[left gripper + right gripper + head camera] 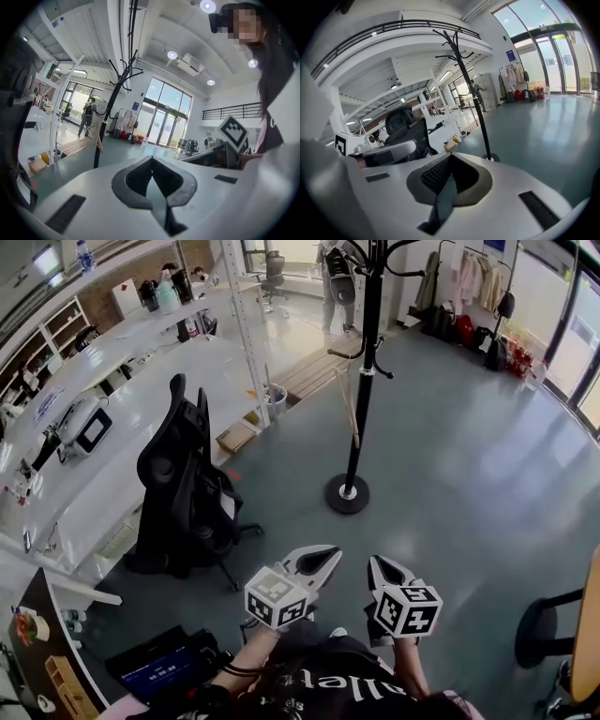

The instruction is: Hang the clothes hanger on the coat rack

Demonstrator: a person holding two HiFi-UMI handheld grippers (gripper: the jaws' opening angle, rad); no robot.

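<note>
The black coat rack [362, 381] stands on a round base on the grey floor, straight ahead of me. A pale wooden clothes hanger [351, 413] hangs from one of its lower hooks, beside the pole. In the left gripper view the coat rack [104, 126] and the hanger [99, 140] are far off on the left. The right gripper view shows the coat rack [476, 108] some way ahead. My left gripper [330, 557] and right gripper [375, 563] are side by side near my body, well short of the rack. Both are shut and hold nothing.
A black office chair [183, 484] stands left of the rack, beside a long white desk [94, 427]. A white shelf post [246, 334] rises behind it. A garment rail with clothes [469, 282] is at the far right. A black stool [539, 634] sits near my right.
</note>
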